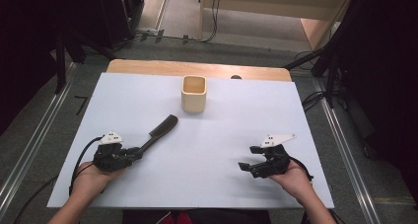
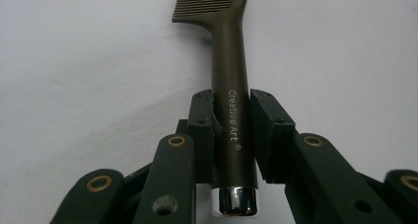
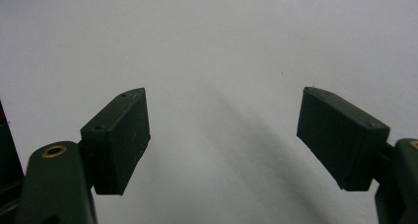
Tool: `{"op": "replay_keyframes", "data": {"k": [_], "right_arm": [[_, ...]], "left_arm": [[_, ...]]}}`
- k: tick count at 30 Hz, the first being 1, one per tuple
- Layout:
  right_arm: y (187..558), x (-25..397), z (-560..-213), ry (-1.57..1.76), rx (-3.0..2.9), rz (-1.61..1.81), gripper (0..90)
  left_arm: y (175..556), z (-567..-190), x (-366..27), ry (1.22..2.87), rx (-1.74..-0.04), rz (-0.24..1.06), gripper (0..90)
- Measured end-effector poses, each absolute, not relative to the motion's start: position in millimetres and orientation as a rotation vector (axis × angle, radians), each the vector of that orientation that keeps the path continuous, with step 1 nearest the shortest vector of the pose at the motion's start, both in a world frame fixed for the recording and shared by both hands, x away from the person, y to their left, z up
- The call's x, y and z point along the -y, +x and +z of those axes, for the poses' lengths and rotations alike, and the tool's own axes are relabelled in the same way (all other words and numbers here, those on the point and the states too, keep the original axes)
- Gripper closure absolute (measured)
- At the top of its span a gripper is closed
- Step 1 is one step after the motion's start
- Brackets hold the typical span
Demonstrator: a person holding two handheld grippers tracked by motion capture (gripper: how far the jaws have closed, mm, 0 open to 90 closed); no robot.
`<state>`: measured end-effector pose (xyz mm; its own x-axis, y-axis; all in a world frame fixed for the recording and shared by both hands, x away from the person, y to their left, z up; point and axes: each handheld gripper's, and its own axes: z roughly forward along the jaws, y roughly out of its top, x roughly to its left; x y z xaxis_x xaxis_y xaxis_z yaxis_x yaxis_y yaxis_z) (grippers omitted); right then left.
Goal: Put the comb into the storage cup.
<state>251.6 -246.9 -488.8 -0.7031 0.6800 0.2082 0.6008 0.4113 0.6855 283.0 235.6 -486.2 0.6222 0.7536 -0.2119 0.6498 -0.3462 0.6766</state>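
Jaws high view: we see our left gripper (image 1: pixel 129 154) clamped on one dark comb (image 1: pixel 158 131) lying on the white table (image 1: pixel 222 130), our right gripper (image 1: pixel 249 159) spread, one square beige cup (image 1: pixel 193 93) | left gripper view: matte pads pinch the smooth round handle, chrome cap | right gripper view: blocky pads (image 3: pixel 118 140) apart over bare white.

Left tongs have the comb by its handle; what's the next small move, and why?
Probably lift the comb slightly off the table. The left tongs are shut on its handle with the metal cap behind the pads, so the grip looks settled. The beige cup stands open farther ahead, and the right tongs are open, holding nothing.
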Motion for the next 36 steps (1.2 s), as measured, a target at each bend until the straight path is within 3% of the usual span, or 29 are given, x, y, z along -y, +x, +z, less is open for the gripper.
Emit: {"op": "replay_keyframes", "data": {"k": [22,36], "right_arm": [[250,248,-488,1.165,-2.539,1.183,18.8],[244,253,-487,1.189,-2.511,1.167,19.1]], "left_arm": [[277,-462,-215,1.981,-0.98,-0.051,73.3],[296,-454,-182,1.955,-0.91,-0.115,73.3]]}}
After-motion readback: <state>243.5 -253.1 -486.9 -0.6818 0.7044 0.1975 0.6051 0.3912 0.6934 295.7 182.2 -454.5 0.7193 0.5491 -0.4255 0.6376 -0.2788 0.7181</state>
